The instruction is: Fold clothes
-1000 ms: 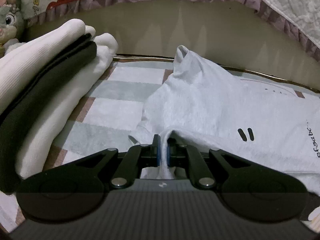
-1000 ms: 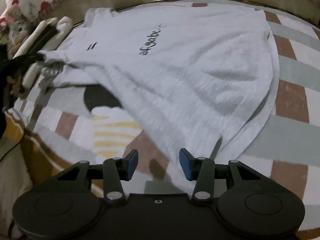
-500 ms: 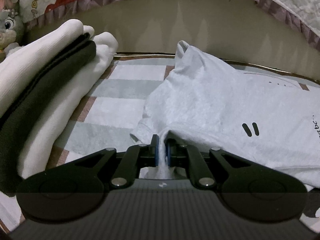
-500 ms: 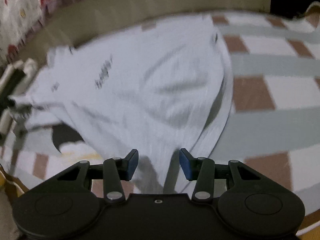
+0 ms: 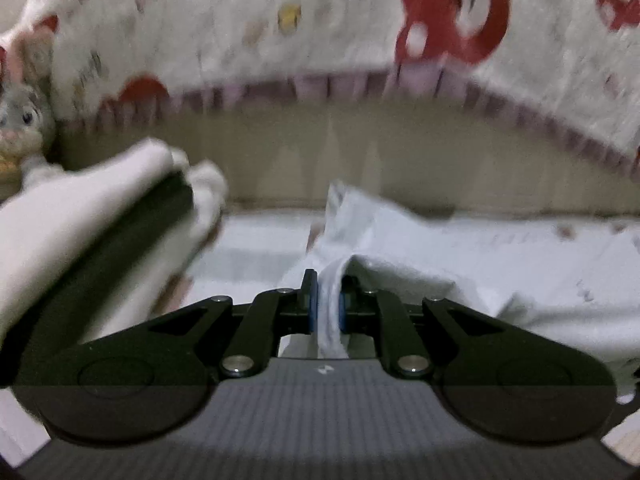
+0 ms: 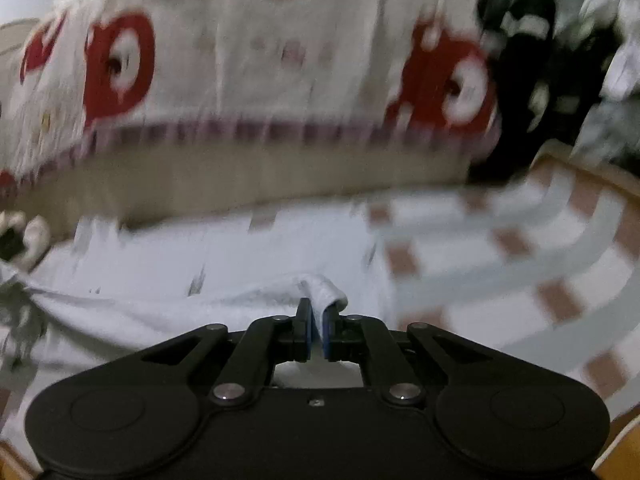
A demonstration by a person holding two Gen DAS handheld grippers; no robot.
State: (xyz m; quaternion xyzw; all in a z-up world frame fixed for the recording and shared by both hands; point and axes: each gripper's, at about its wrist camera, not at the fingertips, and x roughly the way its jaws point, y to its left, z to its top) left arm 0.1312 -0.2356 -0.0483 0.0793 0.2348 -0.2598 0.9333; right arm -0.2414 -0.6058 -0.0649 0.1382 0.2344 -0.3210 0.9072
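Both grippers now hold the white T-shirt (image 5: 460,256), which lies spread on the checked bedcover (image 6: 520,264) in front of a beige headboard (image 5: 360,160) draped with a red-and-white quilt (image 5: 320,20). The left gripper (image 5: 329,304) is clamped on a bunched fold of the shirt, the cloth pinched between its blue pads (image 5: 313,300) and hanging down behind them, just as it was a second ago. The change is on the other side: the right gripper (image 6: 319,328), which half a second ago stood wide open above the shirt's lower edge, has closed, and a small peak of white fabric (image 6: 320,288) rises from between its pads (image 6: 308,328).

Both views are blurred by motion, and both have tilted upward since the last frame, so the quilt fills the top of each picture where before only its ruffled hem showed. In the left view the stack of folded clothes (image 5: 92,236), white with a dark layer through its middle, sits to the left of the shirt, with a stuffed rabbit (image 5: 20,120) against the headboard beyond it. The shirt's printed marks, plain a second ago, are too smeared to read. In the right view the shirt stretches away to the left toward the other gripper, which cannot be made out through the blur.
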